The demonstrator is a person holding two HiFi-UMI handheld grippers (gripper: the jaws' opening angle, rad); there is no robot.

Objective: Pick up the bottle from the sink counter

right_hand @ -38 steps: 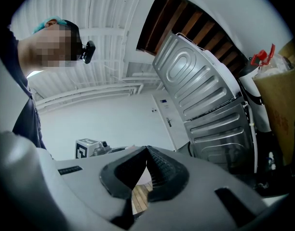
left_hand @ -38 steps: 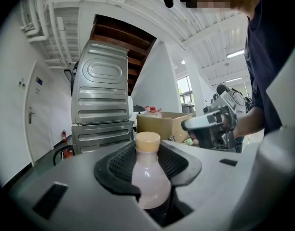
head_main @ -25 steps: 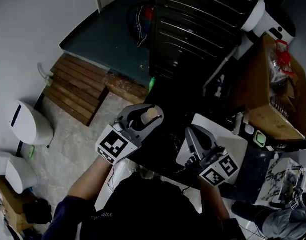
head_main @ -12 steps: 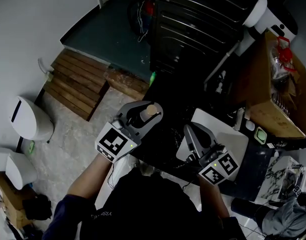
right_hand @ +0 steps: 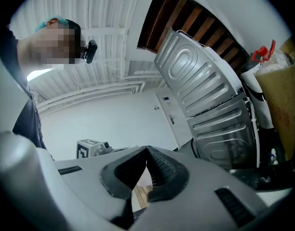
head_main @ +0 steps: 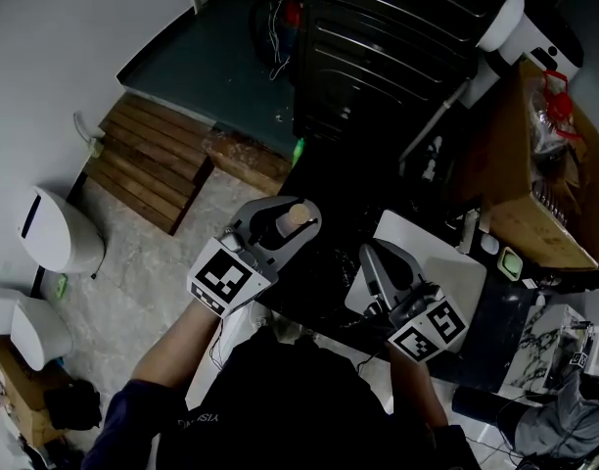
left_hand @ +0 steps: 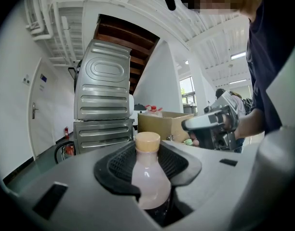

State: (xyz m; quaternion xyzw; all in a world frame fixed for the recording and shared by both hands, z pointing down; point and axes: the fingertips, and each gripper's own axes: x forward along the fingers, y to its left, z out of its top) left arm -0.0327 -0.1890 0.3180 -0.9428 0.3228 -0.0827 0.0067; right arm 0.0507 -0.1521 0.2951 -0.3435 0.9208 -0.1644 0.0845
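Dark counter [head_main: 324, 274], left tongs [head_main: 292, 215] level, clasping bottle [left_hand: 148, 177]

Head view looks steeply down from above, with the left gripper [head_main: 285, 219] and right gripper [head_main: 377, 258] low in frame. Left gripper view rides just behind its jaws, bottle [left_hand: 148, 177] close up, facing the grey metal cabinet [left_hand: 101, 100]. Right gripper view sits rolled sideways and shares that cabinet. Each one glimpses the other gripper.

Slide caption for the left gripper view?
Left hand-held gripper shut on a pale bottle with tan cap, steel appliance behind.
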